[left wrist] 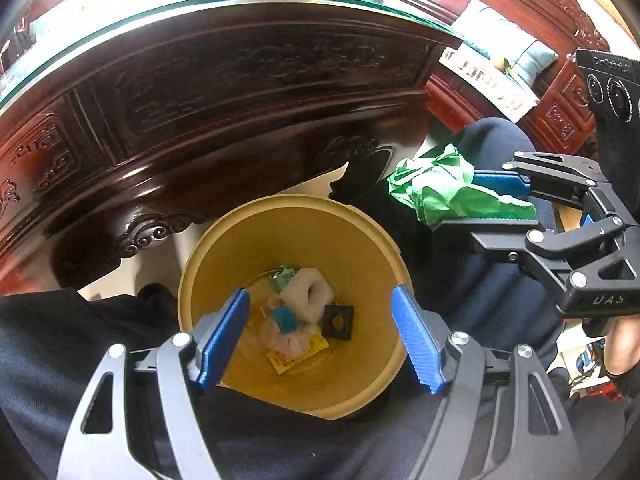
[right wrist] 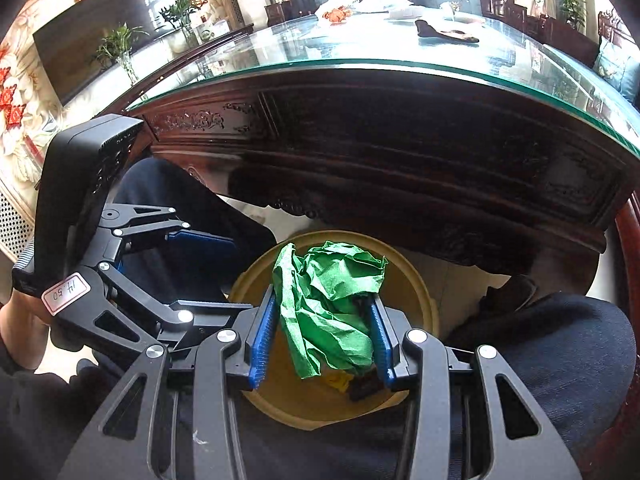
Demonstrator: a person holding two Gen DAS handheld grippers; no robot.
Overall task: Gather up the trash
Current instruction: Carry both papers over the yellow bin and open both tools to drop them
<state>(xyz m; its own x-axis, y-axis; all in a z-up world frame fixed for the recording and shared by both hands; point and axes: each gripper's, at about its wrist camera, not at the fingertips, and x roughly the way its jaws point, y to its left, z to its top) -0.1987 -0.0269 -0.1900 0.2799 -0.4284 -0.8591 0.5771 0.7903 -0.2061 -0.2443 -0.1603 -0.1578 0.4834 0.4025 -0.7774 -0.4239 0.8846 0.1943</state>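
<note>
Left wrist view looks down into a yellow bin [left wrist: 360, 236] that stands on the floor beside a dark carved table [left wrist: 200, 92] with a glass top. On the bin floor lie small pieces of trash: a white foam piece [left wrist: 308, 294], a teal scrap [left wrist: 285, 317], a yellow wrapper [left wrist: 284, 360] and a black square piece [left wrist: 339, 322]. The left gripper [left wrist: 320, 340] hangs over the bin mouth with its jaws wide, and nothing is between its blue pads [left wrist: 224, 340]. At the right of this view the right gripper [left wrist: 472, 204] holds a green paper ball [left wrist: 436, 188], above a dark trouser leg [left wrist: 496, 136] and just beside the bin rim.

Right wrist view shows, at the left, the left gripper [right wrist: 208, 268] from the side, with a label on its body. In the middle, the right gripper [right wrist: 324, 336] is closed on the green paper ball [right wrist: 332, 304]; both pads press its sides. The ball is over the bin [right wrist: 420, 292], and the yellow wrapper [right wrist: 340, 382] shows under it.
</note>
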